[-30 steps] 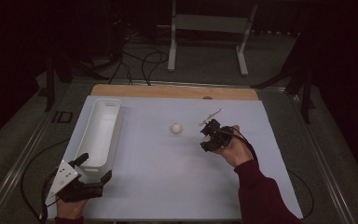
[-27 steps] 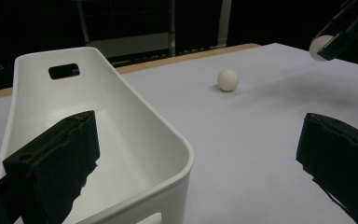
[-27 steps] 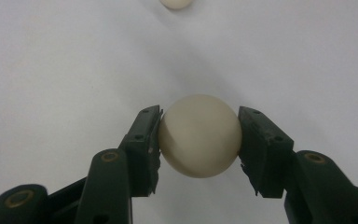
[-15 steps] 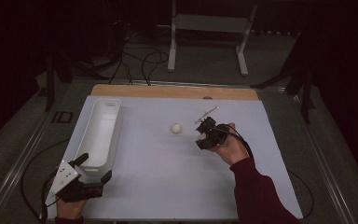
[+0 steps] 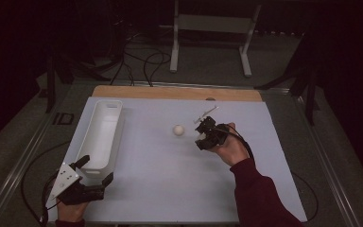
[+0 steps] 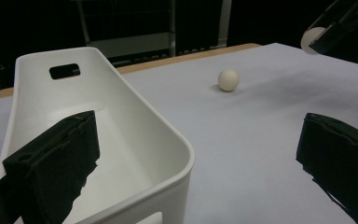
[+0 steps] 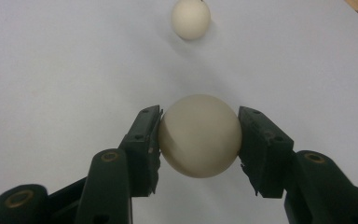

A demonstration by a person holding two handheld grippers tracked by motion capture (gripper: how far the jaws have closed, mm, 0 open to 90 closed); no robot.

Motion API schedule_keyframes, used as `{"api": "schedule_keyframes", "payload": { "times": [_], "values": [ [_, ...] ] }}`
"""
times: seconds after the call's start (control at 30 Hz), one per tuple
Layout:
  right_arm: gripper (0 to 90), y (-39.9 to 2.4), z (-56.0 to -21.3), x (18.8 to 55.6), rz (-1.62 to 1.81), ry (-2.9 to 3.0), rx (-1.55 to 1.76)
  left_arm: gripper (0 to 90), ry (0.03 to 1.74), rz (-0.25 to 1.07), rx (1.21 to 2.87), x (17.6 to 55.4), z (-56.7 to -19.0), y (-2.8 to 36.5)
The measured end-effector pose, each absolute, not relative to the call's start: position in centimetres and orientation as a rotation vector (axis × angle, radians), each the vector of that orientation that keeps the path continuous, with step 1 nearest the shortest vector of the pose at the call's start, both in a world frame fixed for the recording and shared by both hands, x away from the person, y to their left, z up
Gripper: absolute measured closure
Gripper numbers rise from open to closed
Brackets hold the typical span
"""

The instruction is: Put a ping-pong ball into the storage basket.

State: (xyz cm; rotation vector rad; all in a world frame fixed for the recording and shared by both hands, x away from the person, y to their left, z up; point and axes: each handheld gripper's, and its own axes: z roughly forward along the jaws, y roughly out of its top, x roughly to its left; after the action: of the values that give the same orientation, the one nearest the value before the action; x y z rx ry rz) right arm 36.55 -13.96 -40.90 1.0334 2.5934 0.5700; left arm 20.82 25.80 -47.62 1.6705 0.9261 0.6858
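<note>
My right gripper [image 5: 200, 137] is shut on a cream ball [image 7: 199, 135], held just above the pale blue mat right of centre. Both pads [image 7: 145, 140] press on its sides. A second cream ball [image 5: 178, 129] lies loose on the mat, a short way left of that gripper and straight ahead [image 7: 190, 18] in the right gripper view. My left gripper [image 5: 95, 170] stands wide open at the near end of a long white bin [image 5: 101, 135]. One jaw is over the bin's inside and the other over the mat. The bin [image 6: 74, 107] looks empty.
The mat [image 5: 160, 189] covers a wooden table whose bare strip [image 5: 170, 92] shows at the far edge. Cables and a white metal stand [image 5: 208, 38] are on the dark floor beyond. From the left gripper view, the right gripper [image 6: 326, 28] shows at the top right with its ball [image 6: 307, 39].
The right hand has shifted slightly to the left with the ball still in its jaws, nearer the loose ball. The left gripper and the bin have not moved.
</note>
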Motion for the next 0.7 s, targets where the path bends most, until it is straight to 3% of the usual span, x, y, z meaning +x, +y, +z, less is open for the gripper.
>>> {"api": "schedule_keyframes", "payload": {
  "times": [0.7],
  "values": [
    [50.4,-12.4,-40.1,36.9,0.589,2.594,1.015,0.0,0.927,0.687,1.668,20.8,-47.6,25.8]
  ]
}}
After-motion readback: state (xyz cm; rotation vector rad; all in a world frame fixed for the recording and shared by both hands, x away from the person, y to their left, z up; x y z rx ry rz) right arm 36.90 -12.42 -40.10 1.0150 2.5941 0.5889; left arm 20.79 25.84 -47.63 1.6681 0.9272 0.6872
